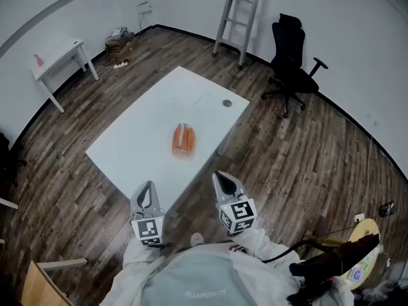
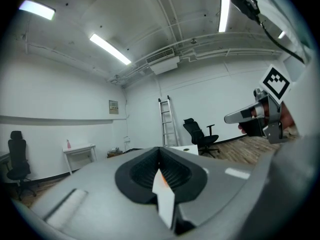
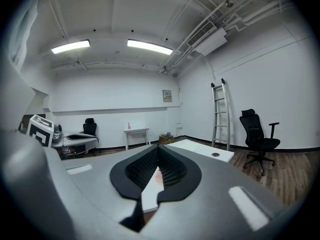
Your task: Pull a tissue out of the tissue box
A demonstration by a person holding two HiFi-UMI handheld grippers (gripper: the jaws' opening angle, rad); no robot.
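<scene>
An orange tissue box lies near the middle of the white table, with a pale strip along its top. Both grippers hang short of the table's near edge, pointing at it and apart from the box. My left gripper is shut and empty. My right gripper is also shut with nothing in it. In the left gripper view the jaws meet at the tip, and a sliver of the box shows below. The right gripper view has the same shut jaws and a sliver of the box.
A round grommet sits at the table's far end. A black office chair and a ladder stand beyond the table. A small white side table is by the left wall. A wooden chair is at the bottom left.
</scene>
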